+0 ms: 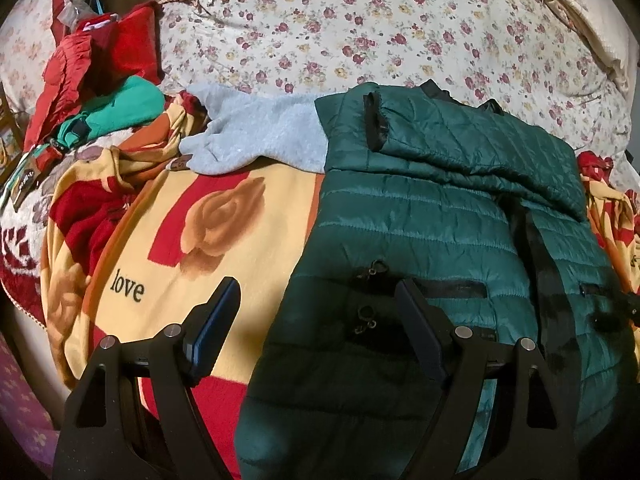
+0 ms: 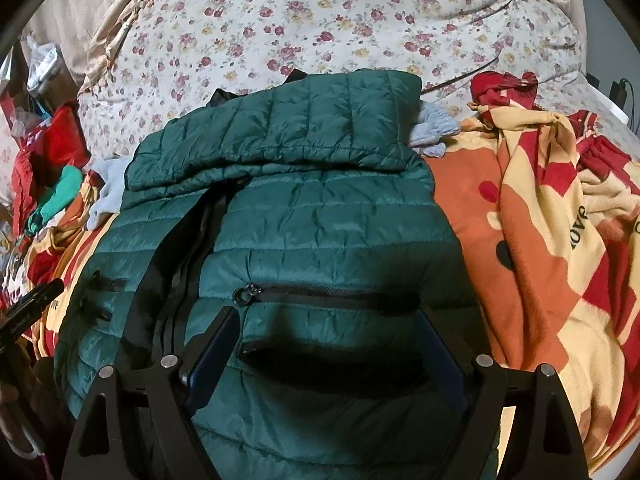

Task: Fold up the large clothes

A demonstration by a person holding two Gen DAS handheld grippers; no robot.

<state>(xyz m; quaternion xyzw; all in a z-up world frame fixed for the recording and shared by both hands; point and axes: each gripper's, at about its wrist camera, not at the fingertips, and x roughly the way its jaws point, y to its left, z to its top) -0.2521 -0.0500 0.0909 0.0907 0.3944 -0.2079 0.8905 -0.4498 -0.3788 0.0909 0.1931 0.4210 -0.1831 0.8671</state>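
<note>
green quilted jacket (image 2: 320, 216) fills the middle of the bed, one sleeve (image 1: 480, 148) folded across its upper part. open passage: the flat stretch of yellow "love" blanket (image 1: 224, 240) just left of the jacket, and the bare floral bedsheet (image 1: 360, 32) beyond it. obstacles: grey fleece garment (image 1: 260, 132) touching the jacket's upper left edge; heap of red and green clothes (image 1: 100, 80) at far left; bunched blanket folds (image 2: 552, 208) close along the jacket's right side.

Dim, warm indoor light, heavy fisheye bending and dark corners, with soft shadows beneath both claws.
</note>
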